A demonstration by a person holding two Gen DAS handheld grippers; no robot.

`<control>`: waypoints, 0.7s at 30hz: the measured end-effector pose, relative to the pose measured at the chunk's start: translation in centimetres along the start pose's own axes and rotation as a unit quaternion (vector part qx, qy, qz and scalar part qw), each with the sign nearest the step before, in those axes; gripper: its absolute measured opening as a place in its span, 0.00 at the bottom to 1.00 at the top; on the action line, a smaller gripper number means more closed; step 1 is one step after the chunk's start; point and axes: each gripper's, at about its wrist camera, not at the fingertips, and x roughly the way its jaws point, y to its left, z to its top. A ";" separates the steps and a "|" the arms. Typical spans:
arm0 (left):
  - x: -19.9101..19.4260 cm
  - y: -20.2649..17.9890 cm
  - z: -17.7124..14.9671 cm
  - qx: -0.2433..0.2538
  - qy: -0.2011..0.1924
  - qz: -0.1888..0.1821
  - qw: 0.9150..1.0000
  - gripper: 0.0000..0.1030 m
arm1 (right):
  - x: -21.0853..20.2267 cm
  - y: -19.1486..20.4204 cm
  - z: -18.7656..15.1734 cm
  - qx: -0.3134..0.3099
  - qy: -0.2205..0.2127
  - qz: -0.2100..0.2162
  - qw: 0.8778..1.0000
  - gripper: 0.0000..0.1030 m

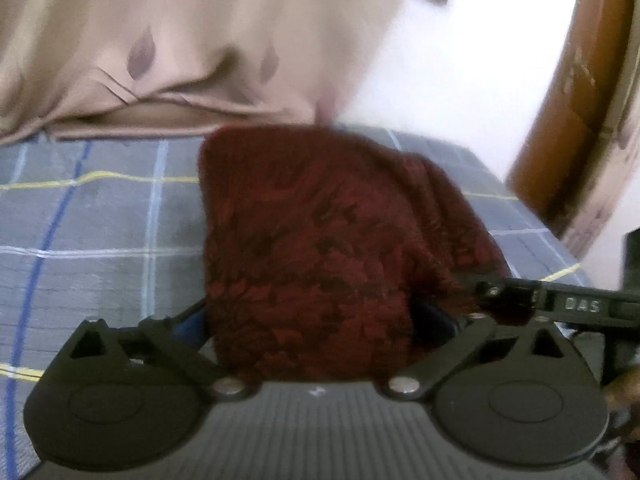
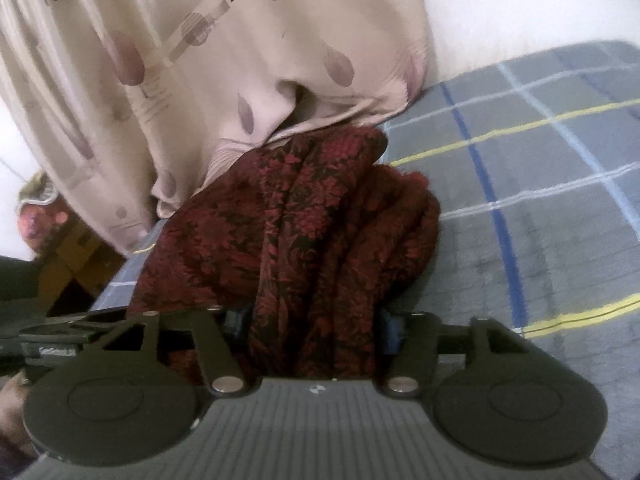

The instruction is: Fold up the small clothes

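Left wrist view first: my left gripper (image 1: 320, 316) has its jaws spread as wide as they go, and the dark red patterned cloth (image 1: 320, 240) lies in the gap between them, running away from me across the bed (image 1: 100, 220) with its grey checked sheet. The fingertips sit under or beside the cloth's edges, so I cannot see pads pressing on it; I read this as loose, not clamped. The cloth looks gathered into a narrow block here, I'd judge so a fold can be laid flat on the sheet. A beige printed curtain (image 1: 160, 60) hangs behind, its hem resting on the bed. At the right edge my other tool pokes in, and I can read "DAS" on it in white letters.

Right wrist view now: my right gripper (image 2: 316, 328) stands at a middling width, with the bunched pleats of the red cloth (image 2: 320, 240) filling the space between the blue pads. Whether they pinch or just flank it, I cannot tell. The curtain (image 2: 200, 80) drapes over the cloth's far end. Printed on it, a large "R" begins a word like "Rom…"; the smaller lines are too blurred to read.
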 end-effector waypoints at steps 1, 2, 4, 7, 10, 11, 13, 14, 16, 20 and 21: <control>-0.4 -0.4 0.0 0.007 -0.007 0.016 1.000 1.00 | -0.4 0.4 -0.1 -0.008 -0.010 -0.010 1.000 0.65; -0.8 -0.7 -0.1 0.015 -0.015 0.031 0.999 1.00 | -0.8 0.7 -0.2 -0.014 -0.019 -0.018 1.000 0.65; -2.1 -1.9 -0.3 0.046 -0.040 0.074 0.995 0.99 | -2.2 1.8 -0.6 -0.032 -0.050 -0.039 0.997 0.66; -4.0 -3.9 -0.4 0.089 -0.076 0.128 0.985 1.00 | -5.5 3.7 -1.3 -0.065 -0.123 -0.056 0.989 0.85; -5.6 -5.4 -0.4 0.106 -0.100 0.164 0.976 1.00 | -8.3 5.0 -1.8 -0.081 -0.172 -0.054 0.980 0.91; -6.1 -5.8 -0.4 0.105 -0.110 0.181 0.972 1.00 | -9.0 5.4 -2.0 -0.085 -0.178 -0.050 0.979 0.91; -7.5 -6.7 -0.2 0.096 -0.133 0.207 0.964 1.00 | -10.0 6.0 -2.3 -0.089 -0.187 -0.052 0.977 0.91; -8.3 -7.0 -0.2 0.092 -0.147 0.211 0.962 1.00 | -10.6 6.3 -2.5 -0.091 -0.192 -0.051 0.976 0.91; -10.0 -7.6 -0.3 0.081 -0.181 0.222 0.955 1.00 | -11.7 6.6 -2.8 -0.098 -0.197 -0.047 0.974 0.92; -11.8 -9.3 -0.1 0.102 -0.214 0.257 0.937 1.00 | -13.7 7.1 -3.3 -0.098 -0.207 -0.042 0.973 0.93; -12.3 -9.6 -0.1 0.107 -0.214 0.241 0.940 1.00 | -14.2 7.3 -3.5 -0.099 -0.212 -0.042 0.971 0.94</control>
